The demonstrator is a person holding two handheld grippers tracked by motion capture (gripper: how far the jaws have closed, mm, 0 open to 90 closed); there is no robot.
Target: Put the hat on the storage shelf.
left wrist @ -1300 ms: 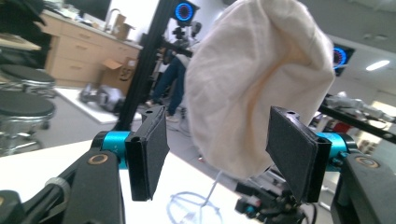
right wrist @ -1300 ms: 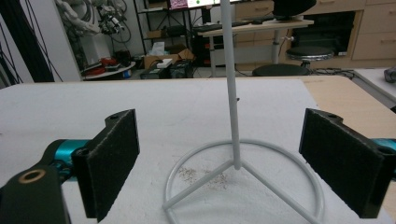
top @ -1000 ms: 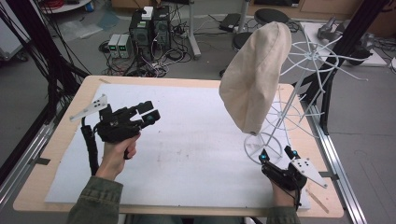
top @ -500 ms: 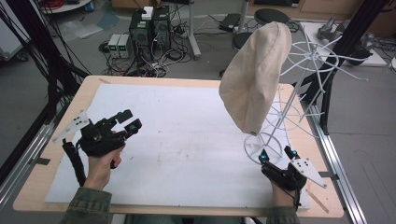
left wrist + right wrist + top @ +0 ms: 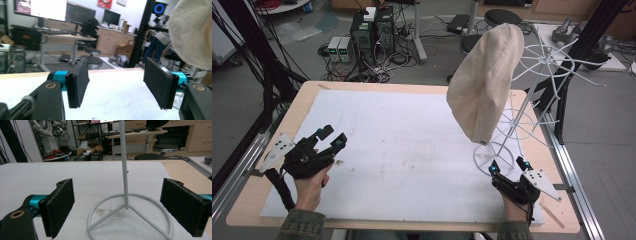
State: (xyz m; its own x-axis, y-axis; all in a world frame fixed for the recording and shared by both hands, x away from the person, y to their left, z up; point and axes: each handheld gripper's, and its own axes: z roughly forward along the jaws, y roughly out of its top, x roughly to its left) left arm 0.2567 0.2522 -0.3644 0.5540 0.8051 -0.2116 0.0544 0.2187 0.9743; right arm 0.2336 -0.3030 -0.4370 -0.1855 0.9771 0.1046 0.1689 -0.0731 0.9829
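The cream hat hangs on the white wire stand near the right edge of the worktop. It looks soft and light, so pinch its floppy lower edge. Your left gripper and right gripper both have jaws apart, holding nothing. There are no bowls or boxes here

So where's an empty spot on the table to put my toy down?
The big white mat is bare between the left tongs and the hanging cream bag, from the far edge to the near one. It's crowded at the right: the white wire stand sits there, with the right tongs just in front of its ring base.
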